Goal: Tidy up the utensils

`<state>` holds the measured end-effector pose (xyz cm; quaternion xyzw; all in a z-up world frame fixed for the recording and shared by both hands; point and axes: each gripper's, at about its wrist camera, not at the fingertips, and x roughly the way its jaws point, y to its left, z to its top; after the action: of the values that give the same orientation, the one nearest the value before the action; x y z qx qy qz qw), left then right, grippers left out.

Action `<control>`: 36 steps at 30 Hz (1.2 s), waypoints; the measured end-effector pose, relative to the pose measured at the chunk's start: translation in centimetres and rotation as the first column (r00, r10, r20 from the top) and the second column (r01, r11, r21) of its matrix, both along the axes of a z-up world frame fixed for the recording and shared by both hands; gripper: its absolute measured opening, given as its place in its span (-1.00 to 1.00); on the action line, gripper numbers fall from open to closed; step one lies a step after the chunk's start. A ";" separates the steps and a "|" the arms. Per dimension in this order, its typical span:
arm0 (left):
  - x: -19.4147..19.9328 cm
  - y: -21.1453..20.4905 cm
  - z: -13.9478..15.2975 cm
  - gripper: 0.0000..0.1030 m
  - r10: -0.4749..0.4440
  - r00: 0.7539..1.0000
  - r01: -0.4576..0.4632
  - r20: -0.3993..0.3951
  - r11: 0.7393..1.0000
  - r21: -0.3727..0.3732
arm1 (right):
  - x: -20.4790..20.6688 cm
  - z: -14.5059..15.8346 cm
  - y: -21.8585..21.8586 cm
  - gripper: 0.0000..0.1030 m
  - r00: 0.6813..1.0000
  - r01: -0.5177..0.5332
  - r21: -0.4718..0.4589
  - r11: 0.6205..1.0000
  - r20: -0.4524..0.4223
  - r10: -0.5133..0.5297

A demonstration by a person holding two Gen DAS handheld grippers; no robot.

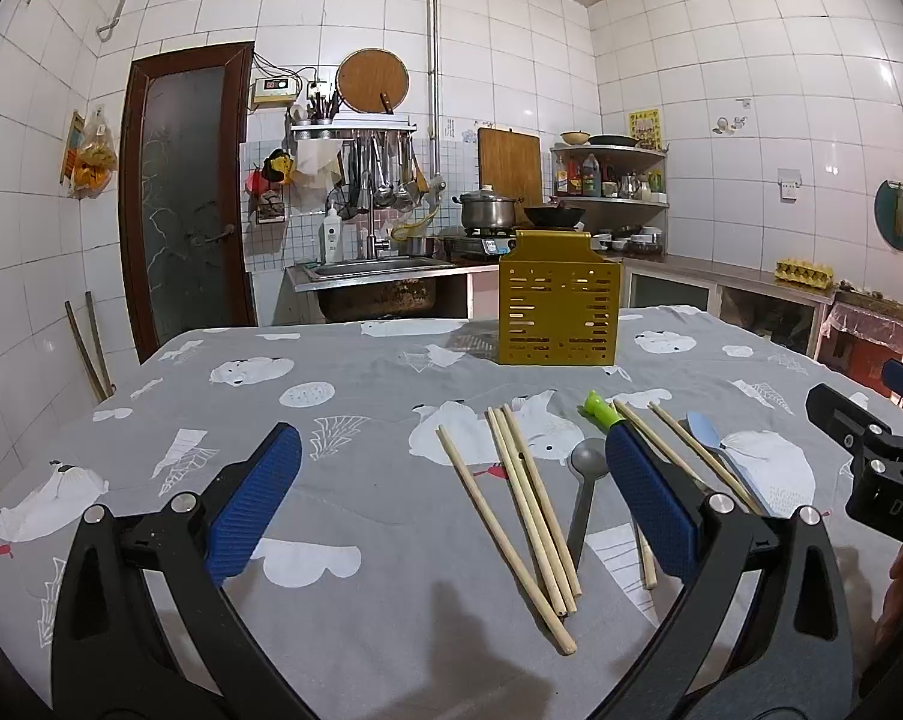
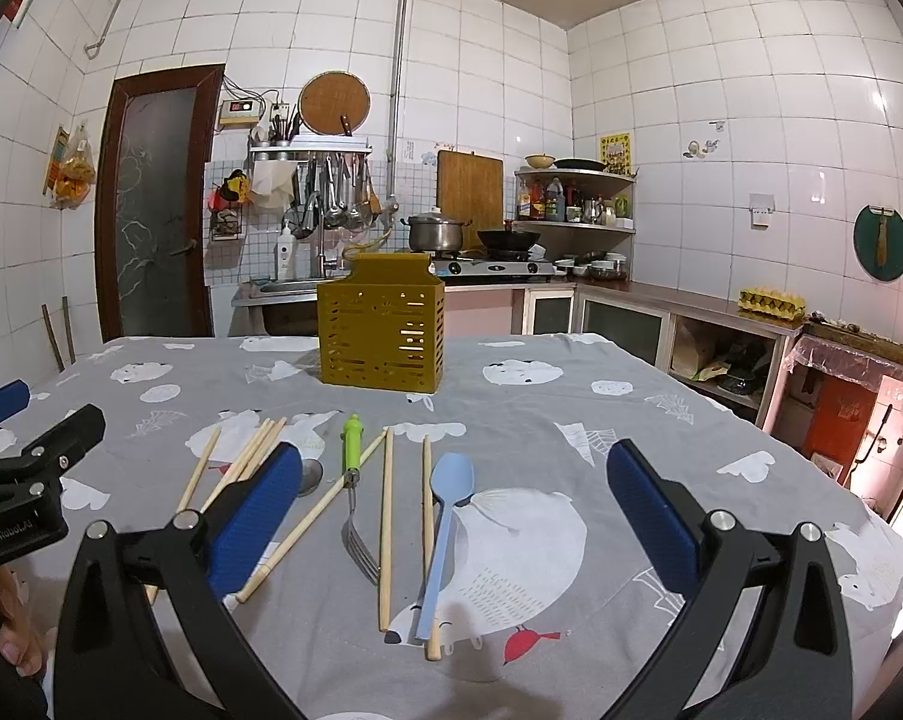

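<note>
A yellow slotted utensil holder [image 1: 558, 315] [image 2: 382, 330] stands upright at the table's far side. Several wooden chopsticks [image 1: 523, 510] [image 2: 385, 522] lie loose on the cloth in front of it. A grey spoon [image 1: 586, 480], a fork with a green handle [image 2: 352, 480] and a light blue spoon [image 2: 445, 534] [image 1: 715, 450] lie among them. My left gripper [image 1: 451, 504] is open and empty, above the cloth, left of the chopsticks. My right gripper [image 2: 454, 516] is open and empty, with the blue spoon and chopsticks between its fingers' lines.
The table has a grey cloth with white animal prints [image 1: 271, 396] [image 2: 571, 420]. Behind it are a sink [image 1: 379, 267], a stove with a pot [image 2: 436, 234] and wok, shelves, and a counter on the right [image 2: 721, 312]. The right gripper's body shows at the left view's right edge [image 1: 871, 456].
</note>
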<state>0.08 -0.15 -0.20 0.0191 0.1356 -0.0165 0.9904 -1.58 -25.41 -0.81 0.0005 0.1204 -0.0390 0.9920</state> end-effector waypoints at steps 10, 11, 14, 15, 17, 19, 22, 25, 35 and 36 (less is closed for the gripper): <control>0.0 0.1 0.1 0.91 0.001 1.000 -0.001 0.004 1.000 -0.003 | -0.1 -0.1 0.0 0.93 1.000 0.003 0.000 1.000 0.003 -0.003; -0.1 0.1 0.1 0.91 0.000 1.000 0.000 0.004 1.000 -0.004 | -0.1 -0.1 0.0 0.93 1.000 0.002 0.000 1.000 0.004 -0.002; -0.1 0.1 0.1 0.91 0.000 1.000 0.000 0.004 1.000 -0.002 | -0.1 -0.1 0.0 0.93 1.000 0.003 0.000 1.000 0.005 -0.003; -0.1 0.2 0.1 0.91 0.000 1.000 0.000 0.005 1.000 -0.003 | -0.1 -0.1 0.0 0.93 1.000 0.004 0.000 1.000 0.007 -0.004; -0.2 0.1 0.2 0.91 0.001 1.000 -0.001 0.009 1.000 -0.003 | -0.2 0.0 0.0 0.93 1.000 0.005 0.000 1.000 0.007 -0.005; -0.3 0.1 0.2 0.91 0.002 1.000 -0.002 0.011 1.000 -0.003 | -0.2 0.0 0.0 0.93 1.000 0.005 0.000 1.000 0.007 -0.005; -0.4 0.1 0.2 0.91 0.004 1.000 -0.004 0.012 1.000 -0.003 | -0.3 0.0 -0.1 0.93 1.000 0.005 0.000 1.000 0.007 -0.005; -0.3 0.1 0.2 0.91 0.004 1.000 -0.004 0.013 1.000 -0.004 | -0.2 0.0 0.0 0.93 1.000 0.005 0.000 1.000 0.007 -0.005; -0.5 0.3 0.3 0.91 0.010 1.000 -0.010 0.015 1.000 -0.006 | -0.2 0.0 -0.1 0.93 1.000 0.004 -0.001 1.000 0.007 -0.004; -0.5 0.3 0.3 0.91 0.010 1.000 -0.010 0.016 1.000 -0.006 | -0.2 0.0 0.0 0.93 1.000 0.004 -0.001 1.000 0.007 -0.004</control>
<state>-0.44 0.16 0.10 0.0155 0.1277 -0.0119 0.9916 -1.82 -25.45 -0.83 0.0004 0.1168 -0.0411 0.9923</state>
